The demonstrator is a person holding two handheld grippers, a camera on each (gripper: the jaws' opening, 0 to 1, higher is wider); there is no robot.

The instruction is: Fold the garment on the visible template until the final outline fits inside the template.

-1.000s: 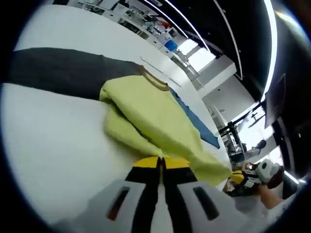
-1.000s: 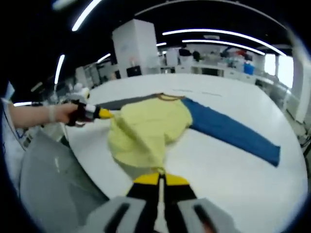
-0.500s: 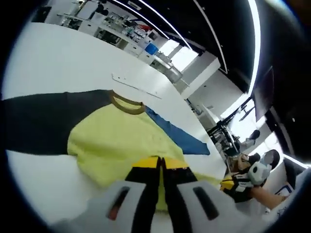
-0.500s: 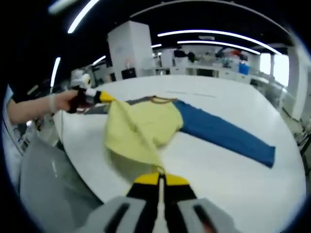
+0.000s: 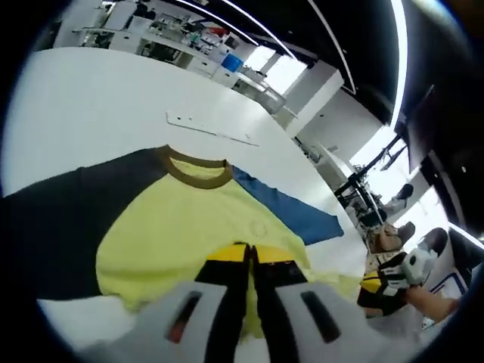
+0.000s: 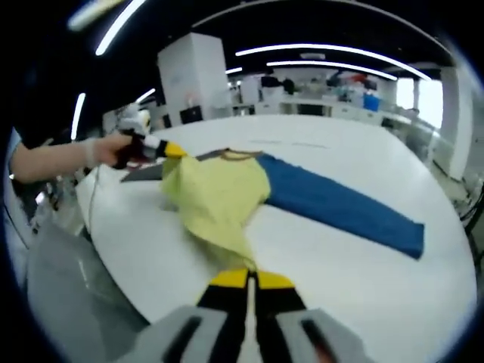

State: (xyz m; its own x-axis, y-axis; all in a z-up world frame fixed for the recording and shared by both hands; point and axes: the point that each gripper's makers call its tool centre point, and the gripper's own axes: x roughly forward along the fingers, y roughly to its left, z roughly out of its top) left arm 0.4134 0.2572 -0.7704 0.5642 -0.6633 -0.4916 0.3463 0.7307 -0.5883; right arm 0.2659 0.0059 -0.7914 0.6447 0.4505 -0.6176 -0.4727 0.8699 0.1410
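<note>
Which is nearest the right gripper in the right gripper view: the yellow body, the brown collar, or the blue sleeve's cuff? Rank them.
From the right gripper:
1. Yellow body, just ahead, its hem at the jaws.
2. Brown collar, beyond the body.
3. Blue sleeve's cuff, far right.

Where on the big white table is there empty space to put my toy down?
The white table is bare on the near side of the blue sleeve, and again behind it up to the far edge. It is crowded around the yellow shirt, where the left gripper and right gripper both hold the cloth.
</note>
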